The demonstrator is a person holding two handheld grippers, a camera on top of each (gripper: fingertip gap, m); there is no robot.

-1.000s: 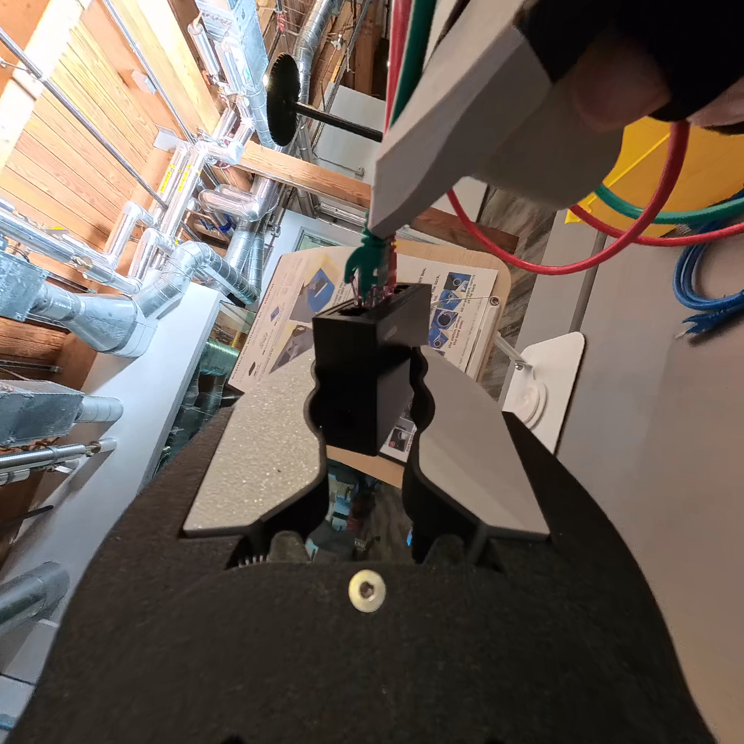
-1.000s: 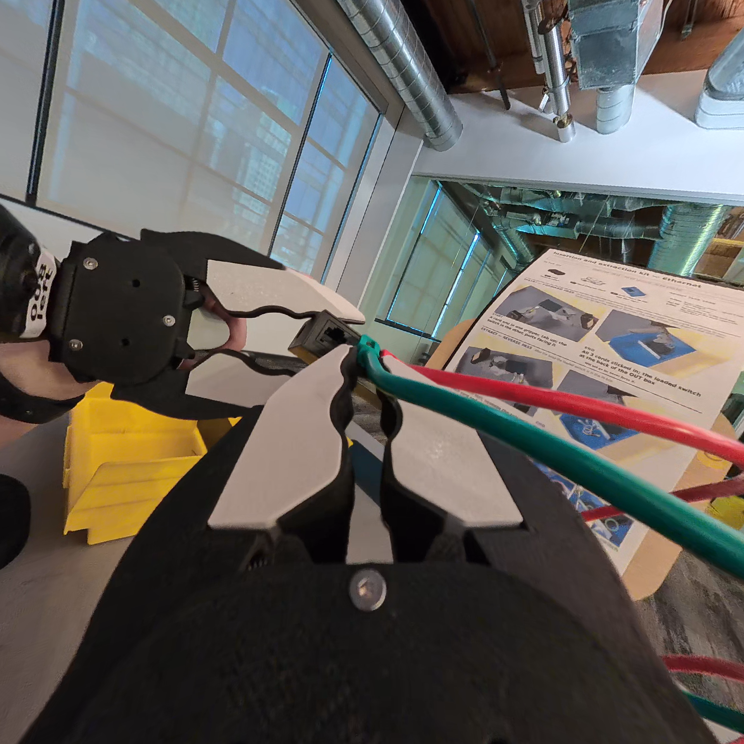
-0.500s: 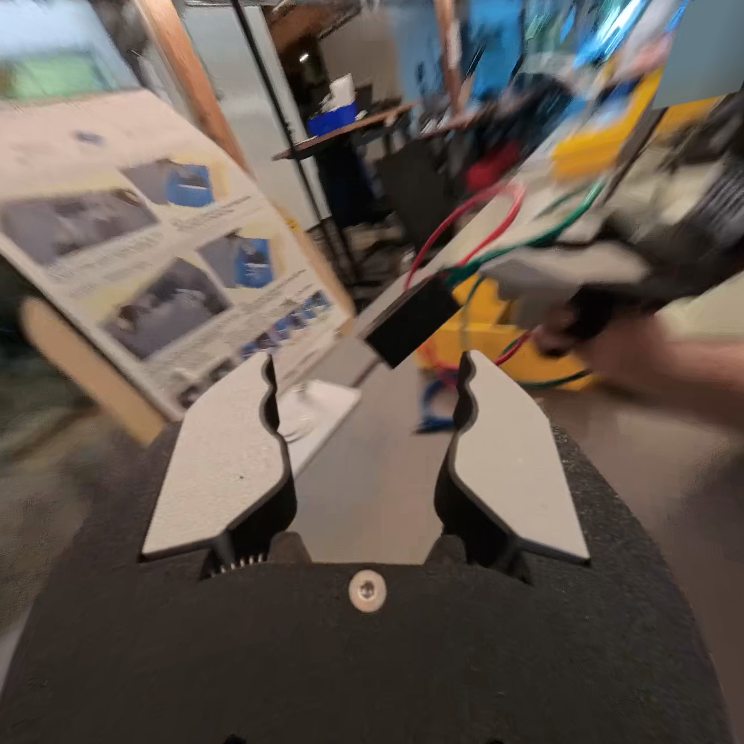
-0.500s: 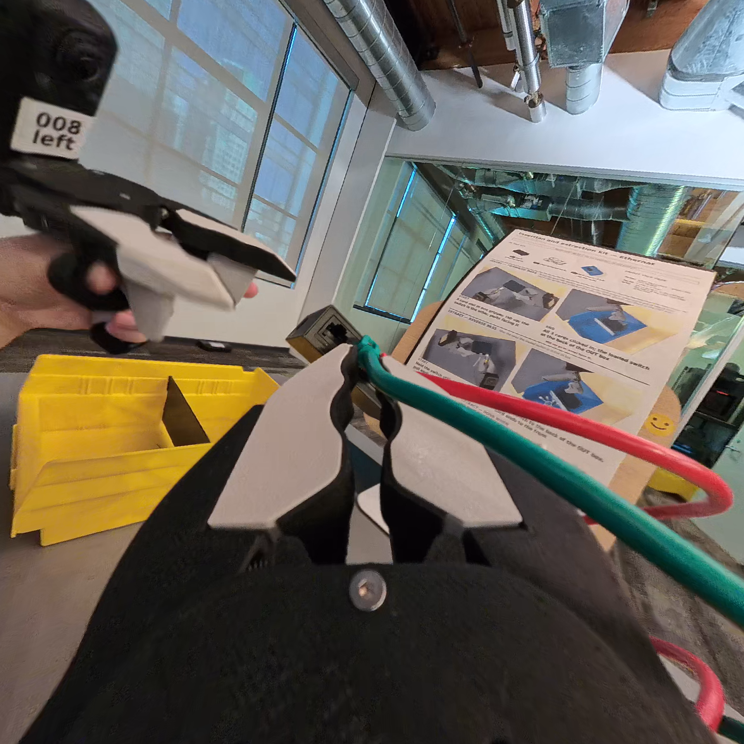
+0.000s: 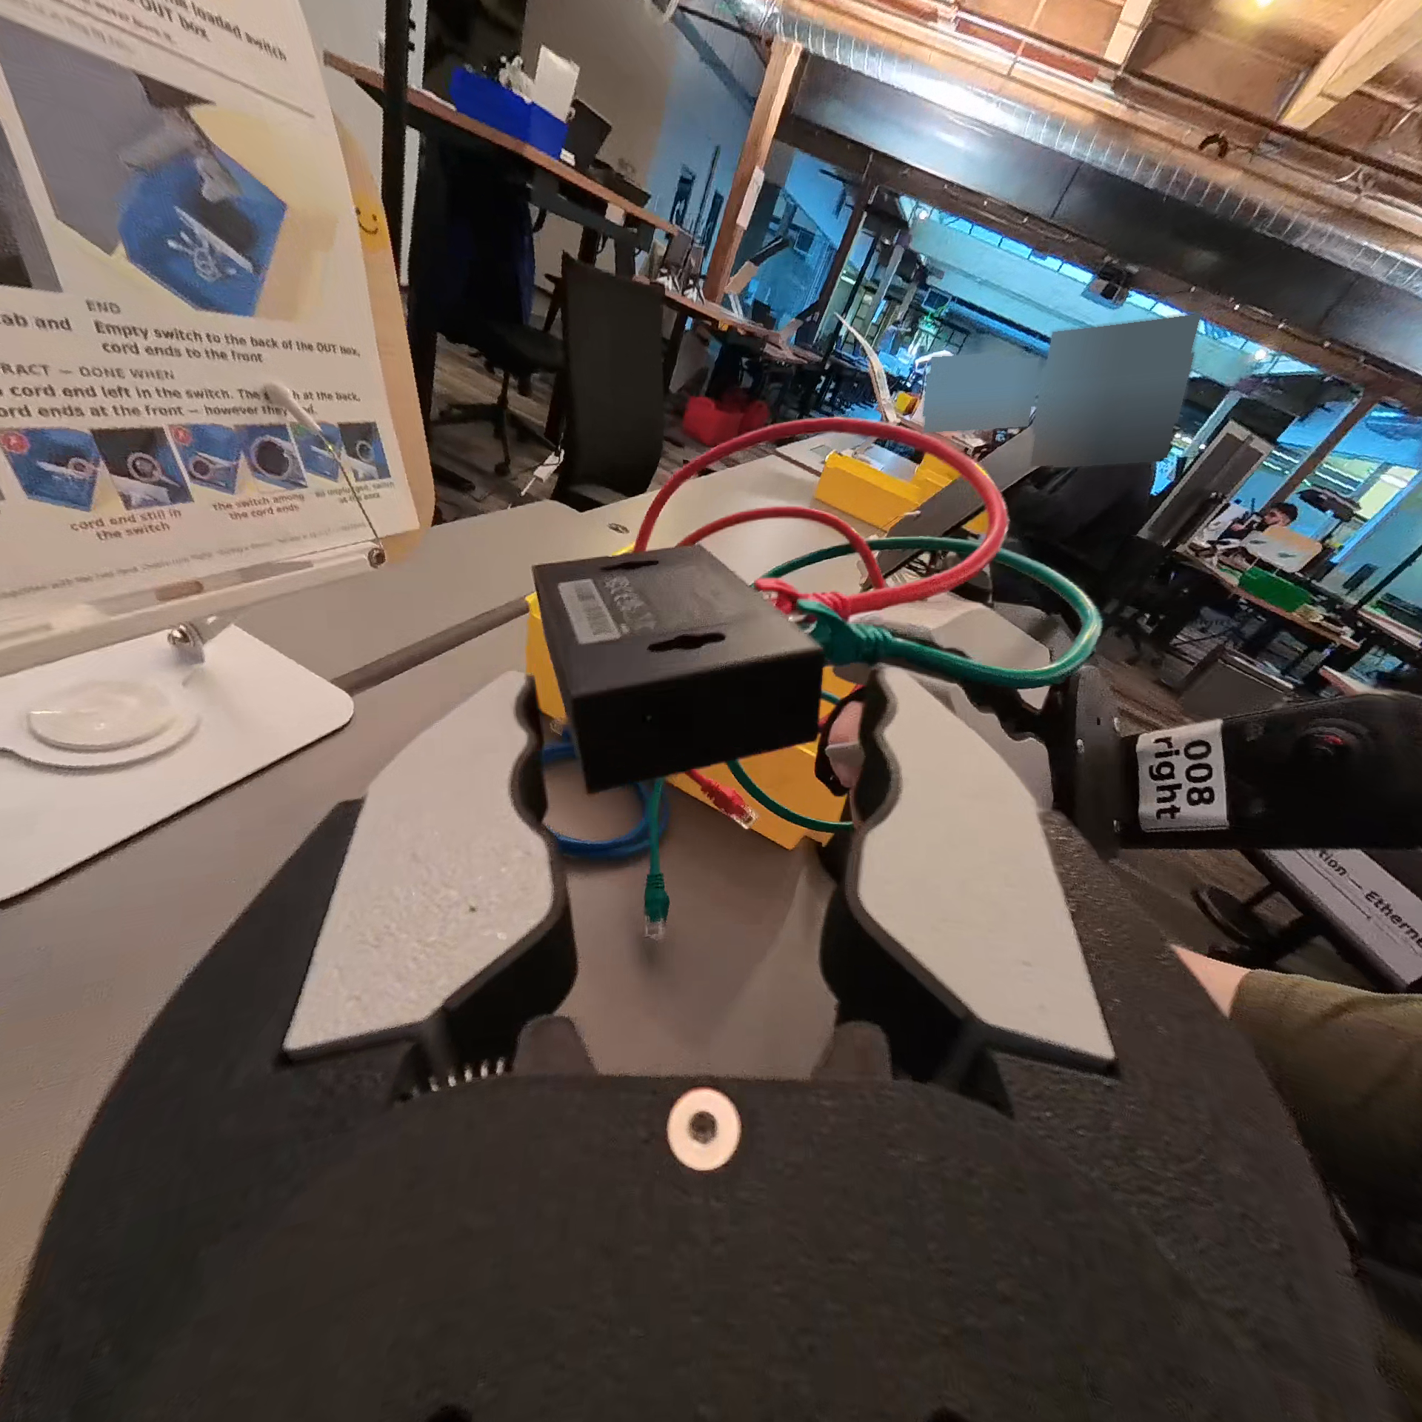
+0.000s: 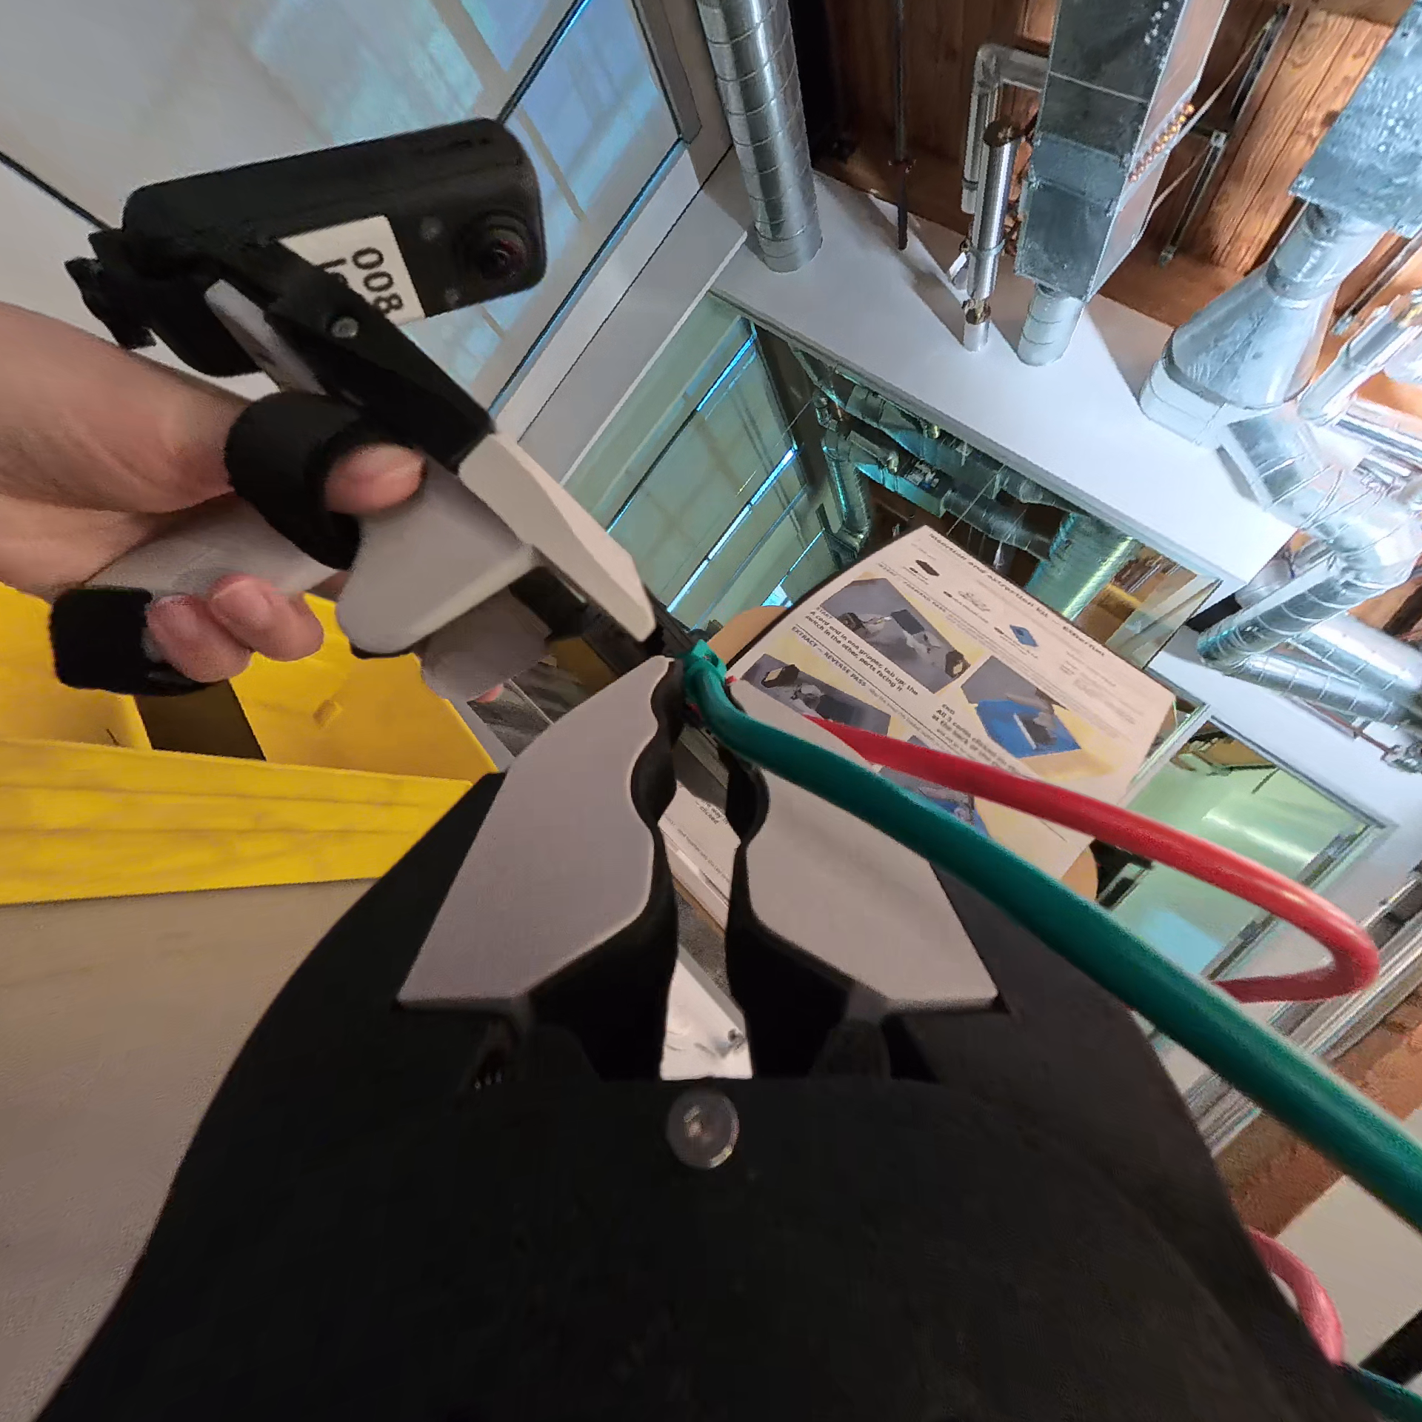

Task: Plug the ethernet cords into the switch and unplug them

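While my right claw (image 6: pixel 696 696) pinches the green cord's plug (image 5: pixel 850 642) to dangle the switch (image 5: pixel 677 662), my left claw (image 5: pixel 704 739) gapes empty, ready to brace it.

Black box-shaped network switch (image 5: pixel 677 669): port face turned away in left wrist view, sockets unseen; in right wrist view only a sliver shows past the other gripper. Green ethernet cord (image 6: pixel 1000 869) and red ethernet cord (image 6: pixel 1116 831) leave the right edge. White printed instruction board (image 5: pixel 177 308) cut off at left. Coiled blue cable (image 5: pixel 600 835) partly hidden under switch. Far desks too small to read.
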